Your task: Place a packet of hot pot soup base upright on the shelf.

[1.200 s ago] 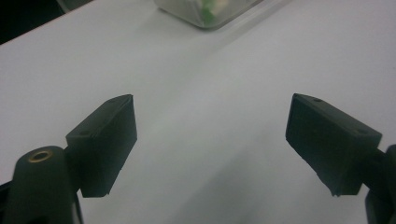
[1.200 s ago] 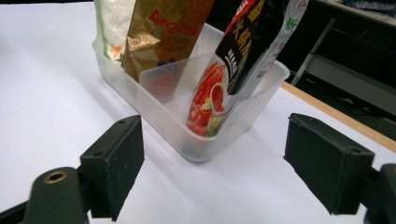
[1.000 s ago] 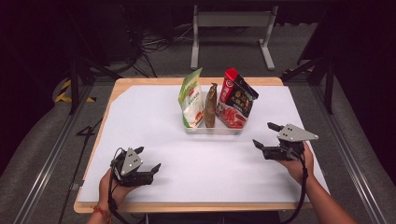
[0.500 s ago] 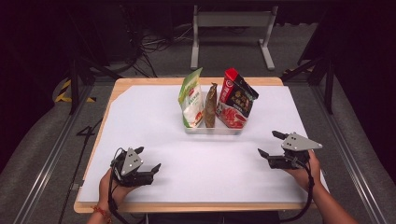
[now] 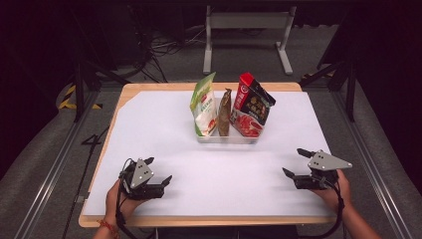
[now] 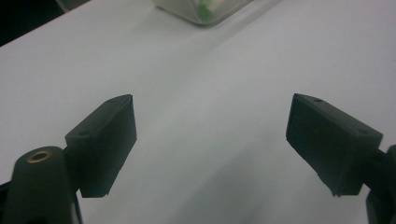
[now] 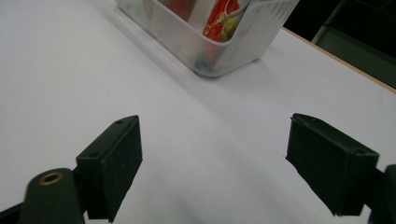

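A clear plastic bin stands at the middle of the white table top, holding three upright snack bags: a green and white one, a brown one and a red and black one. My left gripper rests low at the near left, open and empty, its jaws wide apart in the left gripper view. My right gripper sits at the near right, open and empty too. A corner of the bin with the red bag lies ahead of it.
The white sheet covers a wooden table whose edge runs along the front. A metal frame stand and cables sit on the dark floor behind the table. A bin corner shows far ahead of the left gripper.
My right gripper has drawn back toward the near edge and slightly outward to the right. The left gripper and the bin have stayed put.
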Motion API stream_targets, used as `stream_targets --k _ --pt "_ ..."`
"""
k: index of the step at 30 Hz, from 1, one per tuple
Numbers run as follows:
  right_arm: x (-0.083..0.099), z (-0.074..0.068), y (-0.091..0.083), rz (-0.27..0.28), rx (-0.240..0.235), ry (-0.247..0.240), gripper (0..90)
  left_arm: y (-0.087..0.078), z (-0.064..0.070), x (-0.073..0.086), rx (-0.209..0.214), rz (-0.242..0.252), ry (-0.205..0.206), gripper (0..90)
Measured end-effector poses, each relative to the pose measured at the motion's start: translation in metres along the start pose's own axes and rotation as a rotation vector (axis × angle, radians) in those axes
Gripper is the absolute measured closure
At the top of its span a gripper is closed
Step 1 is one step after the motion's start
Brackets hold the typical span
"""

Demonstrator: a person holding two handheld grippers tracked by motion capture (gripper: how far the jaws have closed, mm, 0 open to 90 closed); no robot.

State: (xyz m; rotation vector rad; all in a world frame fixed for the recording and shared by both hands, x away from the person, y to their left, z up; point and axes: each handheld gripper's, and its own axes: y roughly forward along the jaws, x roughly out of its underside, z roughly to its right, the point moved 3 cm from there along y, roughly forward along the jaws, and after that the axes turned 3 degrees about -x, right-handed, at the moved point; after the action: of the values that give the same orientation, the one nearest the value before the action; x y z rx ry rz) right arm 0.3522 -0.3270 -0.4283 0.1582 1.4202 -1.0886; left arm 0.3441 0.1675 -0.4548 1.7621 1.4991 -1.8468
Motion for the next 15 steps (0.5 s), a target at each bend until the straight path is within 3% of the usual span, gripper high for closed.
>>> stream_targets --k 15 --pt "0.027 0.005 -0.026 -0.009 0.018 0.063 18.1 0.000 0.000 0.001 0.008 0.000 -0.004 16.9"
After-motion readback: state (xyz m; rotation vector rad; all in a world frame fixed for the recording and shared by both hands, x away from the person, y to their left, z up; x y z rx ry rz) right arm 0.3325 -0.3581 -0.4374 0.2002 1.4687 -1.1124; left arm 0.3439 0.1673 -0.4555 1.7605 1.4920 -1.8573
